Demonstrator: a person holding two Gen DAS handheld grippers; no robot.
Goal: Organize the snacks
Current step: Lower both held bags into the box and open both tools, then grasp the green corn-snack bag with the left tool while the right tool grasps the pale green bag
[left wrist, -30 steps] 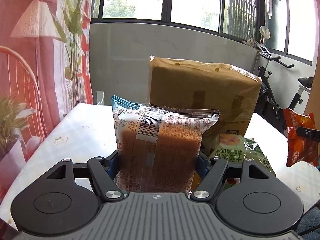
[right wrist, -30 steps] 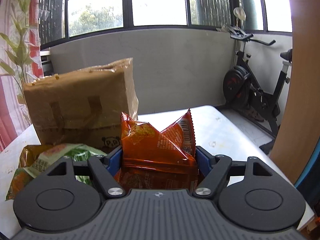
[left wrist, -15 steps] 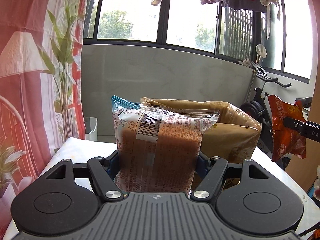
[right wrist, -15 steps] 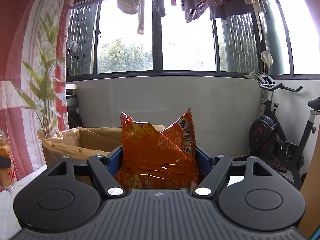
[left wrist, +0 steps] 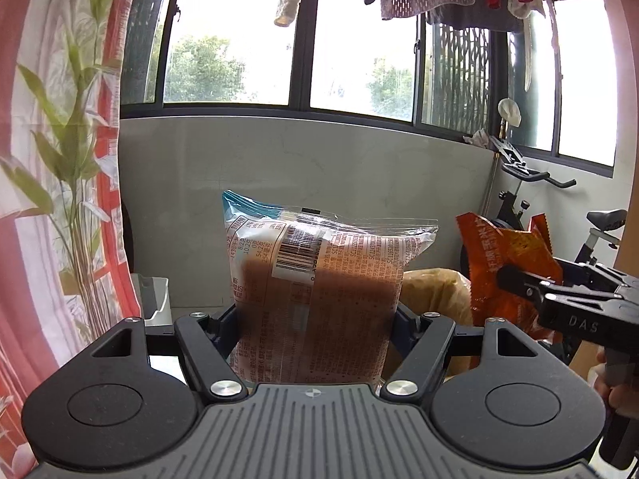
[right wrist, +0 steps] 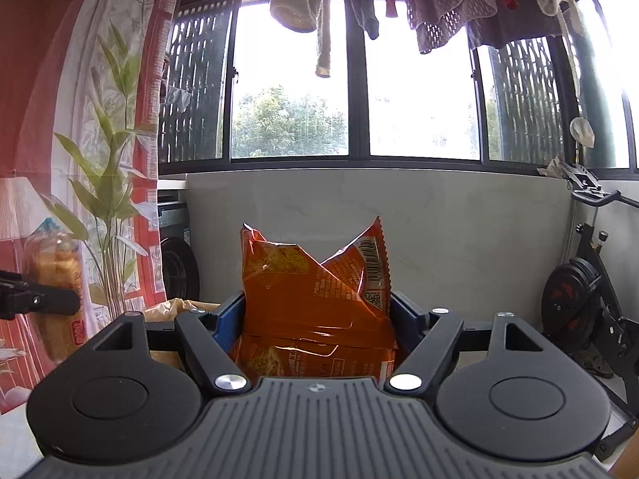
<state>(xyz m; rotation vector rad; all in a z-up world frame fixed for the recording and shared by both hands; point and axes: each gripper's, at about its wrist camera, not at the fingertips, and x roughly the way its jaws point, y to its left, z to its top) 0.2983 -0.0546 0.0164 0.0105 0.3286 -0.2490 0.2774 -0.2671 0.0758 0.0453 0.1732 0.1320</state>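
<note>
My left gripper (left wrist: 315,319) is shut on a clear pack of brown cake (left wrist: 319,299) and holds it upright, high above the brown paper bag (left wrist: 435,291). My right gripper (right wrist: 315,319) is shut on a crumpled orange snack bag (right wrist: 315,303). That orange bag also shows at the right of the left wrist view (left wrist: 507,263), held in the right gripper (left wrist: 531,283). The cake pack shows at the far left of the right wrist view (right wrist: 56,279). Only the top edge of the paper bag (right wrist: 171,307) shows there.
A plant (left wrist: 76,183) and red curtain (left wrist: 24,80) stand at the left. An exercise bike (right wrist: 591,291) is at the right. A grey low wall (left wrist: 299,175) and windows are ahead, with laundry (right wrist: 459,4) hanging above.
Both grippers have risen with their packs. The table and green snack bags have dropped out of view, and the paper bag now shows only as its top edge below.
</note>
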